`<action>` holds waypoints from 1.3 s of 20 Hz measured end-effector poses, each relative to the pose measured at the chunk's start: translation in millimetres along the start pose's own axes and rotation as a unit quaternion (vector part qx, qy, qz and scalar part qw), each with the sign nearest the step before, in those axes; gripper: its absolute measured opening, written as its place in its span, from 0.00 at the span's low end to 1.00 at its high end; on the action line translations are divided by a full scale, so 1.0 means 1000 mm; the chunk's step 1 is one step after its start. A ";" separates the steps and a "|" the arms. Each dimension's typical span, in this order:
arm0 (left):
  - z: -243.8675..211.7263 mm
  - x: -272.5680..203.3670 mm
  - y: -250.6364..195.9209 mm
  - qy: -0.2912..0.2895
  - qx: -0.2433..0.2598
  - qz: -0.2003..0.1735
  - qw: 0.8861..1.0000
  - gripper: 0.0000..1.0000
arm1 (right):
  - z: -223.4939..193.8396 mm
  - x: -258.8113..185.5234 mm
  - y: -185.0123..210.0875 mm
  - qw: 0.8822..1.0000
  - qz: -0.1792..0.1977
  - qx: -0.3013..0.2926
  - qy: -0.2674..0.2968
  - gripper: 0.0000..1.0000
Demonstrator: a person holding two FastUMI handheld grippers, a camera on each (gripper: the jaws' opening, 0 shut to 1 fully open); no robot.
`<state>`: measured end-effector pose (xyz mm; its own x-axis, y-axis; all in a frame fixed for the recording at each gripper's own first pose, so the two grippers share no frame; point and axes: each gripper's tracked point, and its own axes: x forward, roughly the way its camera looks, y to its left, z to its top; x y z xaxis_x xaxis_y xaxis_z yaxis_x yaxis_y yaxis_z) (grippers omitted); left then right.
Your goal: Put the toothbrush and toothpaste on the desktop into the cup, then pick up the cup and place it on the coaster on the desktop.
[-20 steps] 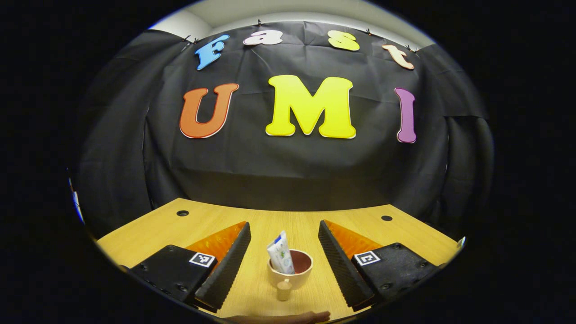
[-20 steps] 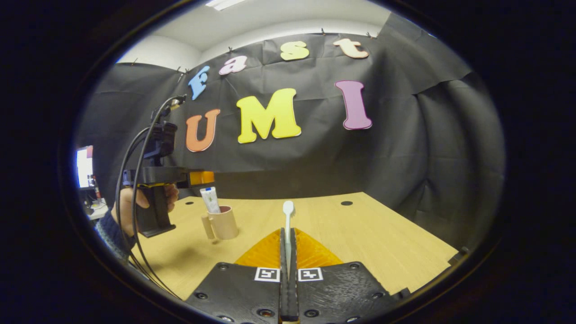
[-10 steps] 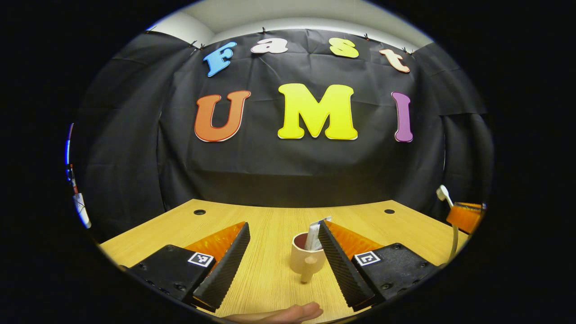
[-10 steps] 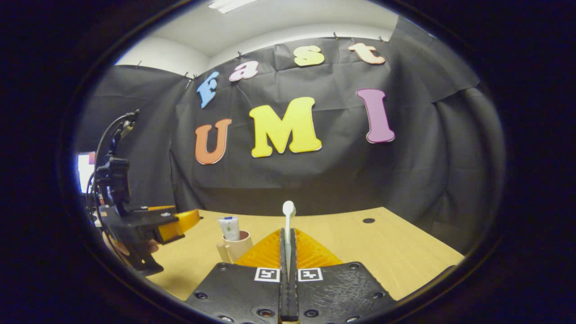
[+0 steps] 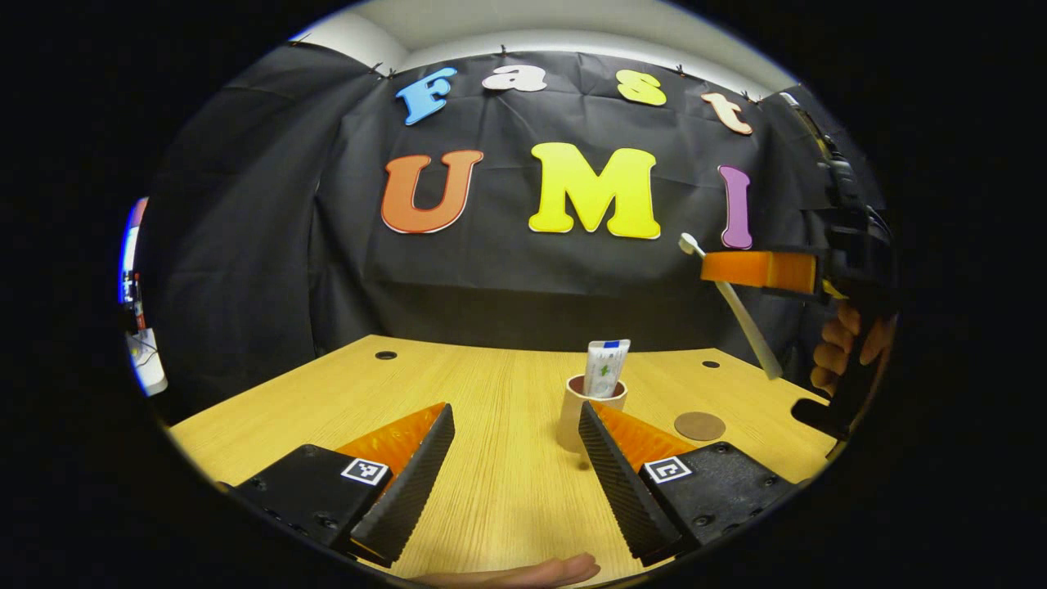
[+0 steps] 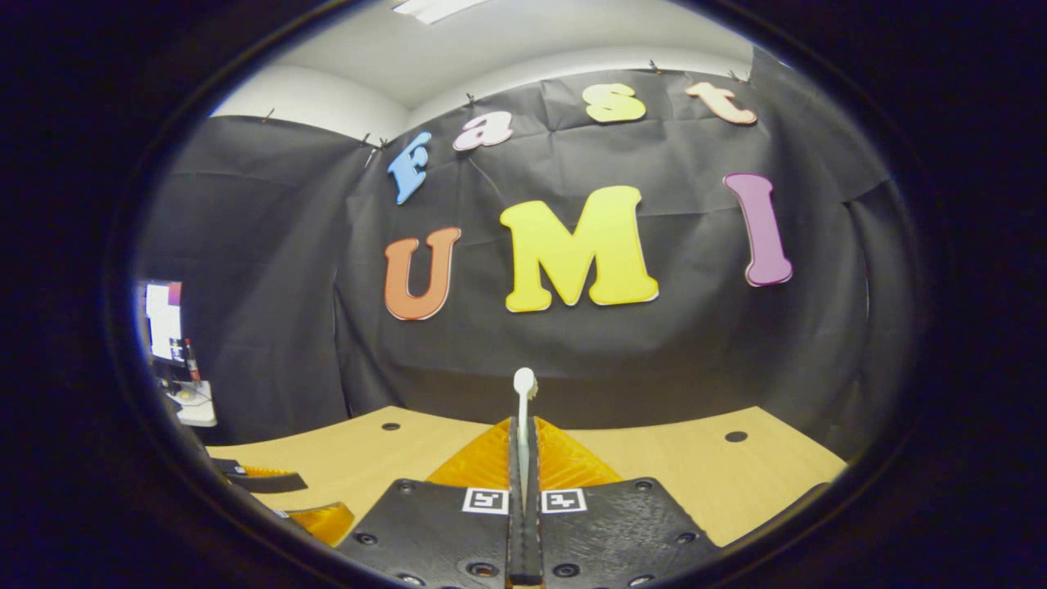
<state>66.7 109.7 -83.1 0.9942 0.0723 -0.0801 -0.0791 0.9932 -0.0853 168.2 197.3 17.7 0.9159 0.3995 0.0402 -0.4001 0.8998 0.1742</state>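
Now, stage: toothpaste already in the cup; toothbrush carried in the air, judged to be on its way to the cup.
Landmark: cup (image 5: 590,409), upright on the wooden surface (image 5: 491,393), taken as reference for all places below.
Toothpaste (image 5: 606,368): standing in the cup, its upper end rising above the rim.
Coaster (image 5: 699,425): flat on the surface, to the right of the cup and near it, bare.
Right tongs (image 6: 523,458): closed together and clamped on the toothbrush (image 6: 523,393), whose head stands up past the tips in the right gripper view.
Right tongs, far view (image 5: 757,270): seen from the left gripper view, raised well above and to the right of the cup, with the handle of the toothbrush (image 5: 740,311) slanting down toward the surface; a hand (image 5: 842,348) holds the grip.
Left tongs (image 5: 515,454): spread apart and holding nothing, low over the surface, one finger in front of the cup's right side.
Risk 1: the slanted handle may strike the rim or the toothpaste on entry and tip the cup.
Risk 2: the cup looks light and the toothpaste fills part of its mouth, so a poorly aimed release could drop the brush outside.
Risk 3: the left finger close to the cup could nudge it.
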 end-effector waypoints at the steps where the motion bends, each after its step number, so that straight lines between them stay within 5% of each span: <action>1: -0.002 -0.001 0.004 0.001 0.005 0.004 1.000 0.98 | 0.000 0.012 0.006 1.000 0.003 -0.002 0.002 0.00; 10: -0.016 0.000 0.030 0.010 0.003 0.013 1.000 0.98 | -0.020 0.085 0.021 1.000 0.005 0.020 0.020 0.00; 26: -0.037 0.006 0.012 0.037 0.003 -0.012 0.999 0.98 | -0.025 0.080 0.002 0.999 -0.004 0.024 0.028 0.00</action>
<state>68.7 118.7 -121.1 0.9877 0.0418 -0.1506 -0.0546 0.9951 -0.0822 240.0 235.7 -3.8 0.9152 0.4027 -0.0153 -0.3897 0.8940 0.2210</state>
